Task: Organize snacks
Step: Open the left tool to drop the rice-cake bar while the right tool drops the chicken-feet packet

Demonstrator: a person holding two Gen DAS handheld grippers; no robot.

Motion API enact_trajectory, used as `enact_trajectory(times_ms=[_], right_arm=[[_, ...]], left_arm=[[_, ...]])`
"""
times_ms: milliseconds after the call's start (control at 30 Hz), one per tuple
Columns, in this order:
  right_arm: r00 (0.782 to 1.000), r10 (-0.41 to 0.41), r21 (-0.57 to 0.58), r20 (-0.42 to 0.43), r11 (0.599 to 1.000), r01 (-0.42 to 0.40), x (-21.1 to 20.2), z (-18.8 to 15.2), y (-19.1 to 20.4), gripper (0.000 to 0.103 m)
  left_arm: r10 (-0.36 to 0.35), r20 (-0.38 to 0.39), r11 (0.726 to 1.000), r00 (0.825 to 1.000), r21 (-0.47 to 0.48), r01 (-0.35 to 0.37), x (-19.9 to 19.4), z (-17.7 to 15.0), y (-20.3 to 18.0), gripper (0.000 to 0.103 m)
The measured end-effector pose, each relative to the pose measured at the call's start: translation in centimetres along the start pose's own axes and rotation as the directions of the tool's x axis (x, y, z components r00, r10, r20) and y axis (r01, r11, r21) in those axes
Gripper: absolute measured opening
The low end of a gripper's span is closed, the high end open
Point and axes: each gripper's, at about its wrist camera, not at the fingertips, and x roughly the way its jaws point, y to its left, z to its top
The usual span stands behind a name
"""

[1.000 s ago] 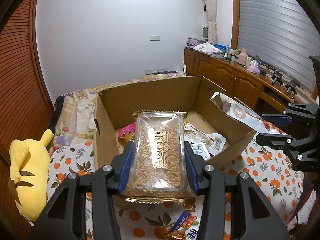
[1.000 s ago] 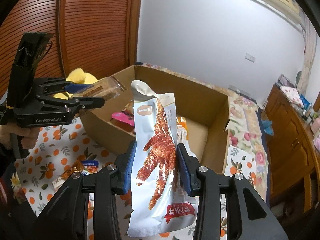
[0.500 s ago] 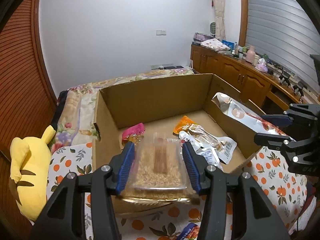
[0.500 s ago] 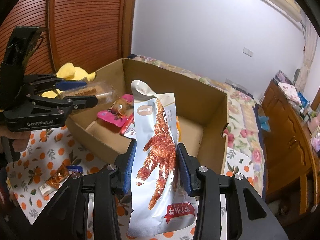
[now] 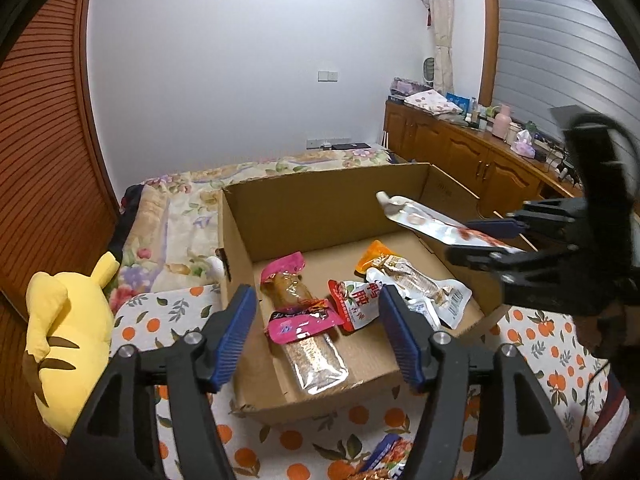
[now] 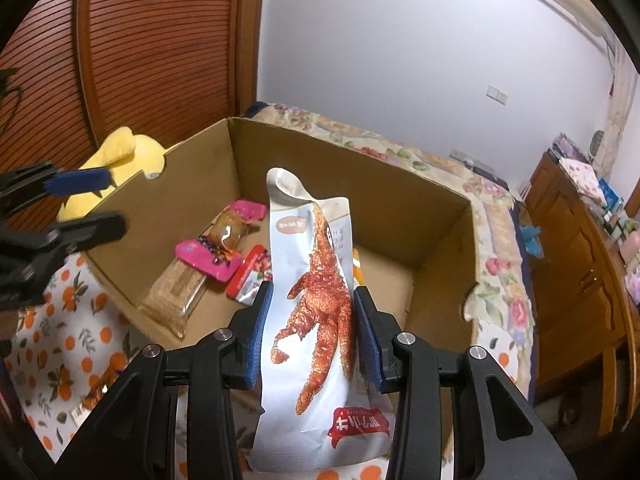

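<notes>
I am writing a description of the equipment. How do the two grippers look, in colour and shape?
The left gripper and the right gripper look alike: matte black angular frames, silver round bolt heads at the joints, and two long flat fingers faced with ribbed blue pads. In the left wrist view, a thin black cable loops above the right gripper's body. No lettering is readable now.

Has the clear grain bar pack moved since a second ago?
Yes. The grain bar pack left the left gripper, now open, and lies on the cardboard box floor at its near wall, partly under the pink packet.
</notes>
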Motion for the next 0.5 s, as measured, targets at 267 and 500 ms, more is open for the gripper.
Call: enact_trajectory(times_ms=[267, 500], right_arm=[[0.999, 0.020, 0.053, -0.036, 0.998, -0.018, 2.6, -0.1, -0.2, 0.042], [0.998, 0.029, 0.105, -0.051, 0.994, -0.024, 3.5, -0.7, -1.1, 0.052]], left_arm=[[-0.019, 0.038, 1.000, 0.999, 0.006, 0.019, -2.1, -0.9, 0.4, 0.074], [-0.036, 0.044, 0.999, 0.998, 0.026, 0.035, -3.2, -2.2, -0.2, 0.080]])
